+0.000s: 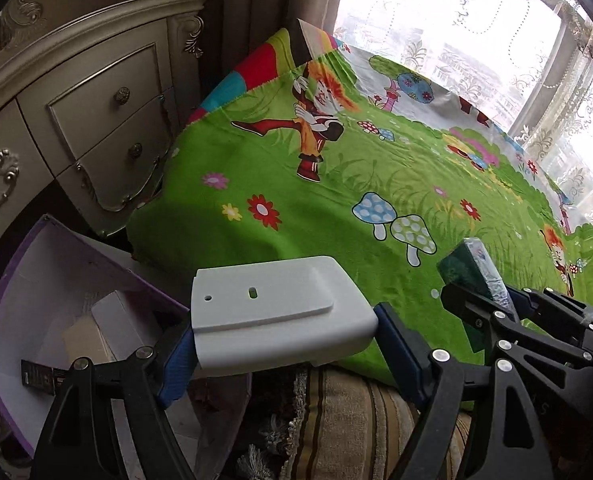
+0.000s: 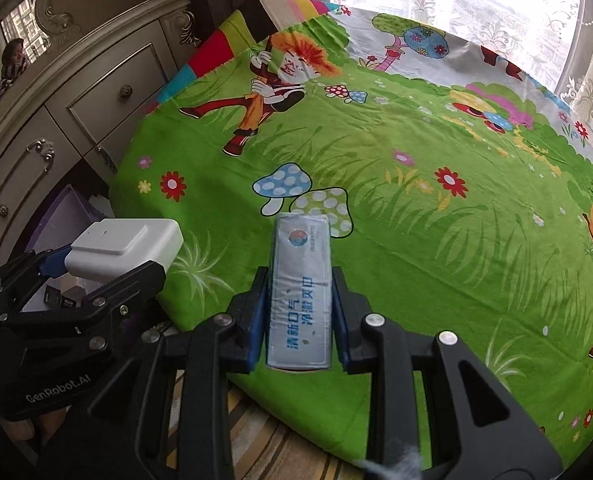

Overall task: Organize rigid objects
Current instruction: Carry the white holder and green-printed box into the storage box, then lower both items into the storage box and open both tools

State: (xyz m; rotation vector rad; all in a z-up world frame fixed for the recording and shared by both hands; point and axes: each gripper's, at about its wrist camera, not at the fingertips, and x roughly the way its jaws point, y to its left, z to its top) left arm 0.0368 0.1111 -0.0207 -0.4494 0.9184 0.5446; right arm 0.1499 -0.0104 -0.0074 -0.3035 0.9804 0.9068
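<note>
My left gripper is shut on a white plastic box-shaped device, held at the left edge of the bed, beside a purple storage box. The device also shows in the right wrist view, with the left gripper around it. My right gripper is shut on a long pale-blue packet with Chinese print, held over the green cartoon bedsheet. In the left wrist view the right gripper holds that packet, which shows a dark green side.
A cream carved dresser with drawers stands left of the bed. The purple box on the floor holds a small white carton and a black card. A striped rug lies below. Lace curtains and a window are behind the bed.
</note>
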